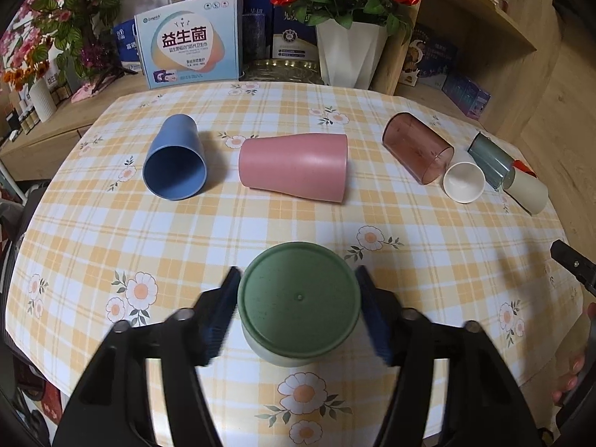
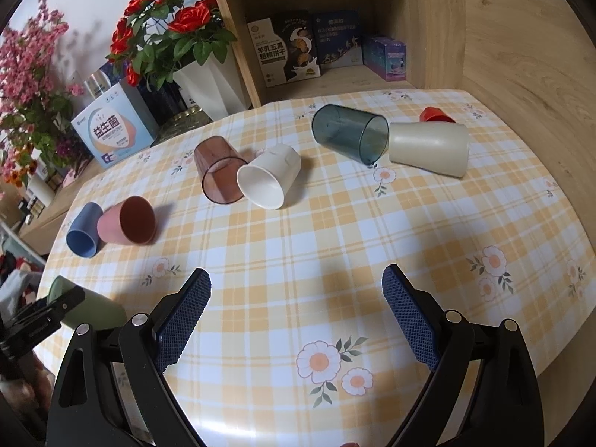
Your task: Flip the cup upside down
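Observation:
A green cup (image 1: 300, 303) stands upside down on the checked tablecloth, base up, between the fingers of my left gripper (image 1: 298, 313). The blue pads sit close on both sides; I cannot tell if they touch it. In the right wrist view the green cup (image 2: 93, 307) shows at the far left with the left gripper's black finger on it. My right gripper (image 2: 296, 316) is open and empty above the tablecloth. Other cups lie on their sides: blue (image 1: 175, 164), pink (image 1: 298, 165), brown see-through (image 1: 417, 149), white (image 1: 463, 180), dark teal see-through (image 1: 488, 160), cream (image 1: 527, 190).
A small red cup (image 2: 436, 114) lies behind the cream one. At the table's far edge stand a white flower pot (image 1: 354, 52) with red roses, a printed box (image 1: 190, 44) and a wooden shelf (image 1: 465, 29) with boxes. The table edge (image 1: 22, 260) curves down on the left.

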### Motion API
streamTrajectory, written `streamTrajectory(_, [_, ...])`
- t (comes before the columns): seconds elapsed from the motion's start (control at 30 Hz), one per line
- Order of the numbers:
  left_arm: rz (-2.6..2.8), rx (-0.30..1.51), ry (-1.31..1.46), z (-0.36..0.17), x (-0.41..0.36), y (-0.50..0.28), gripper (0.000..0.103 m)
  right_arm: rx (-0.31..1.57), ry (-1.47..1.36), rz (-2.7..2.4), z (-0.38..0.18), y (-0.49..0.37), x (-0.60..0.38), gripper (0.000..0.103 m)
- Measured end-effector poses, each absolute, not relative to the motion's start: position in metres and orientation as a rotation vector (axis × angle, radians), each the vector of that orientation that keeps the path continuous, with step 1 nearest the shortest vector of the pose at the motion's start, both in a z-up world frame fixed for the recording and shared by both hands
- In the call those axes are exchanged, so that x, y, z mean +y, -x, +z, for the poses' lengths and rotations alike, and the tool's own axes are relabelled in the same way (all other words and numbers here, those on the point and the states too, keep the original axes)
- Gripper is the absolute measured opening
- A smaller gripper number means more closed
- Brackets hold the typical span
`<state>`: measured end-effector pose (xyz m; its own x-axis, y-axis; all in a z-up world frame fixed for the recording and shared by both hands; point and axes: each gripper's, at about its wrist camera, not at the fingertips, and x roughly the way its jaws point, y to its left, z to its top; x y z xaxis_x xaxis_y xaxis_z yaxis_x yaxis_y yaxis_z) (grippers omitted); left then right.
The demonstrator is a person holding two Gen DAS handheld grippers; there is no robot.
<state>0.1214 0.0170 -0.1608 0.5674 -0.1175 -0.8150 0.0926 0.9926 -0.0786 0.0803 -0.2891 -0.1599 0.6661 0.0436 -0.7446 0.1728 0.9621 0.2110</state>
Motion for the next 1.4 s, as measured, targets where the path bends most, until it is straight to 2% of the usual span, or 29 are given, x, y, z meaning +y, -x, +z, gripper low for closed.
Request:
streamTrajectory(0.03, [-0.127, 0.960, 0.035, -0.159, 0.017, -0.121, 0.077, 0.837, -0.272, -0.075, -0.157, -0.079, -0.289, 0.090])
streamTrajectory(0.07, [-0.134, 0.958, 0.042, -0.156, 0.017, -0.121, 0.080, 0.831, -0.267, -0.074, -0.154, -0.079, -0.289, 0.090])
streamTrajectory(0.37, [-0.121, 0.798, 0.007, -0.082, 0.019, -0.100, 0.097, 0.698, -0.220, -0.079, -0.090, -0.054, -0.286, 0.090])
streamTrajectory(0.53, [-0.140, 0.669, -0.009, -0.028, 0.020, -0.071, 0.097, 0.612, -0.197, -0.074, -0.052, -0.027, -0.279, 0.090])
streamTrajectory(0.73, [-0.165, 0.566, -0.017, 0.010, 0.020, -0.036, 0.097, 0.523, -0.163, -0.049, -0.021, 0.004, -0.261, 0.090])
streamTrajectory(1.0, [-0.135, 0.496, -0.052, 0.015, 0.021, 0.002, 0.097, 0.433, -0.034, -0.025, -0.007, 0.030, -0.225, 0.090])
streamTrajectory(1.4, [-0.125, 0.444, -0.055, 0.020, 0.028, 0.012, 0.097, 0.401, -0.017, -0.022, 0.002, 0.038, -0.217, 0.090])
